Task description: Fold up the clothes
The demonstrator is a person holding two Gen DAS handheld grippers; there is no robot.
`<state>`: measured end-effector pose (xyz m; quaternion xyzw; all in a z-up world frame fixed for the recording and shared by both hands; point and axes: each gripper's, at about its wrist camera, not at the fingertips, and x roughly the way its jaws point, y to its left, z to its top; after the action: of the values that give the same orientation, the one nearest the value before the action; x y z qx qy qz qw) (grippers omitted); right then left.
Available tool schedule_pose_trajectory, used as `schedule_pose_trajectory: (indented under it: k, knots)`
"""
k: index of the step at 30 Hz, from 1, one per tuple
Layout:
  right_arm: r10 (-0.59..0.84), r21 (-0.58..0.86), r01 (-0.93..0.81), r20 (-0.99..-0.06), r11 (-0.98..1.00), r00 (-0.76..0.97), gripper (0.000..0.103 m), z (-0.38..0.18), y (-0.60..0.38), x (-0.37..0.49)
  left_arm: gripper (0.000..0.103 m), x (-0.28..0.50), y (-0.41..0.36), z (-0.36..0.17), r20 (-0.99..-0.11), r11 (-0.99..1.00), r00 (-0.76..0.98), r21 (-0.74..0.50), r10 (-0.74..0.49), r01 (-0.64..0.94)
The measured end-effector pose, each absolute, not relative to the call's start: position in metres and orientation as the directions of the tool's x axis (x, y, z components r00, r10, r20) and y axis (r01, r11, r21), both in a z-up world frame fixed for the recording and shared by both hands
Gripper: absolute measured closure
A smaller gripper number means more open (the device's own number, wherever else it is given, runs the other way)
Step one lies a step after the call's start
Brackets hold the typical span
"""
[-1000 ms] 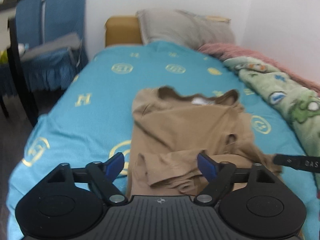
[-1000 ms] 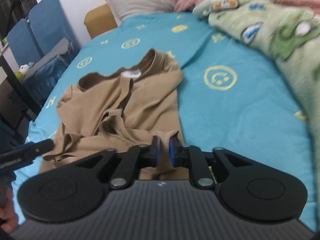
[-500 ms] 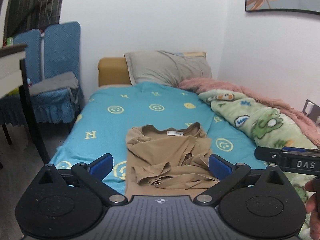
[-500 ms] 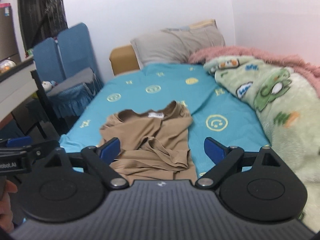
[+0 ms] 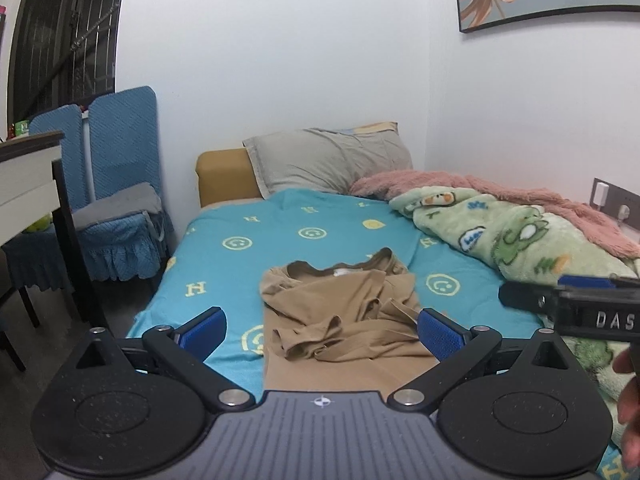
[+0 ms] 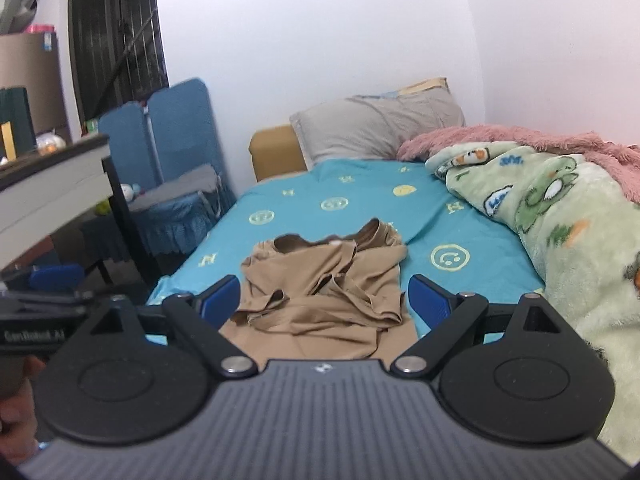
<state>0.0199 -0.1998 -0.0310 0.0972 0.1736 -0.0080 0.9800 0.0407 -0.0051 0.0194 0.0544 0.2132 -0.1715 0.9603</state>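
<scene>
Tan shirt [image 5: 340, 312] on bed, beyond both wide-open, empty tools

White capitals "DAS" are read on the black body of the right tool [image 5: 576, 304] in the left wrist view (the word is cut off at the picture's edge). Faint lettering is printed on the left tool [image 6: 36, 334] in the right wrist view, too blurred to be read. Yellow "H" letters are printed on the blue bedsheet [image 5: 240, 272].
</scene>
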Motion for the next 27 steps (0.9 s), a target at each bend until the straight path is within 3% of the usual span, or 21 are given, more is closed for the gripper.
schedule_pose_trajectory:
  k: [4,7,16,27]
  knots:
    - [-0.062,0.098,0.095,-0.300,0.991,0.952,0.011,-0.038,-0.195,0.020,0.000,0.046,-0.002,0.016,-0.441,0.939,0.844,0.009,-0.305,0.344]
    - [-0.086,0.066,0.114,-0.331,0.991,0.940,0.011,-0.044,-0.197,0.028,0.000,0.052,0.000,0.011,-0.461,0.944,0.836,-0.007,-0.297,0.331]
    - [-0.022,0.099,0.069,-0.412,0.993,0.911,0.011,-0.047,-0.198,0.035,0.000,0.061,-0.001,0.003,-0.507,0.944,0.808,-0.036,-0.301,0.329]
    - [0.015,0.177,0.082,-0.489,0.981,0.872,0.011,-0.053,-0.212,0.036,0.000,0.080,0.011,-0.022,-0.654,0.947,0.689,-0.163,-0.313,0.276]
